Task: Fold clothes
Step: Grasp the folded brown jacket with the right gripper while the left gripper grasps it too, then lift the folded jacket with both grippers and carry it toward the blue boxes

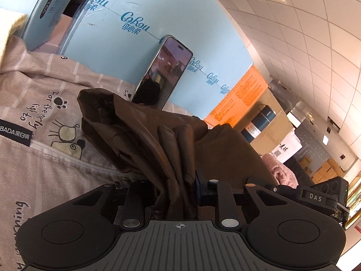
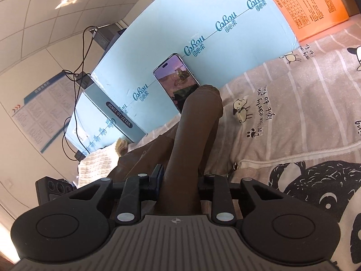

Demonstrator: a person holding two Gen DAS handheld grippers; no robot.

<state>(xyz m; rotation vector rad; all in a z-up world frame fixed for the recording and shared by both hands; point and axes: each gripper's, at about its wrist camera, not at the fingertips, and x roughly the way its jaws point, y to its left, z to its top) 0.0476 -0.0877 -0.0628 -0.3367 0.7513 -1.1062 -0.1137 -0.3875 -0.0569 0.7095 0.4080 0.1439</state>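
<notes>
Left claw: we see the left gripper [image 1: 178, 180] clamped on a bunched, pleated edge of the dark brown cloth garment [image 1: 140, 135], the folds squeezed between its jaws.
Right claw: the right gripper [image 2: 180, 180] is clamped on a smoother, rolled edge of the same garment [image 2: 194, 135].
Key relation: the garment runs straight forward from each claw, its long axis pointing toward the black glass smartphone [image 1: 164, 72]; both claws hold it, so neither is nearer.
Where it lies: the garment's far end reaches just in front of the smartphone [image 2: 176, 79], the rest over the beige striped cartoon-print bedcover [image 1: 45, 103] on the near side of the smartphone.
Behind the smartphone: it leans on the pale blue printed cardboard box [image 1: 126, 36].
Count: 1 garment, 2 claws, 1 smartphone, 1 cream knitted cloth [image 2: 99, 164] well to the left of the smartphone.
Our judgement: the fold turns on carrying both held edges along that axis together.
</notes>
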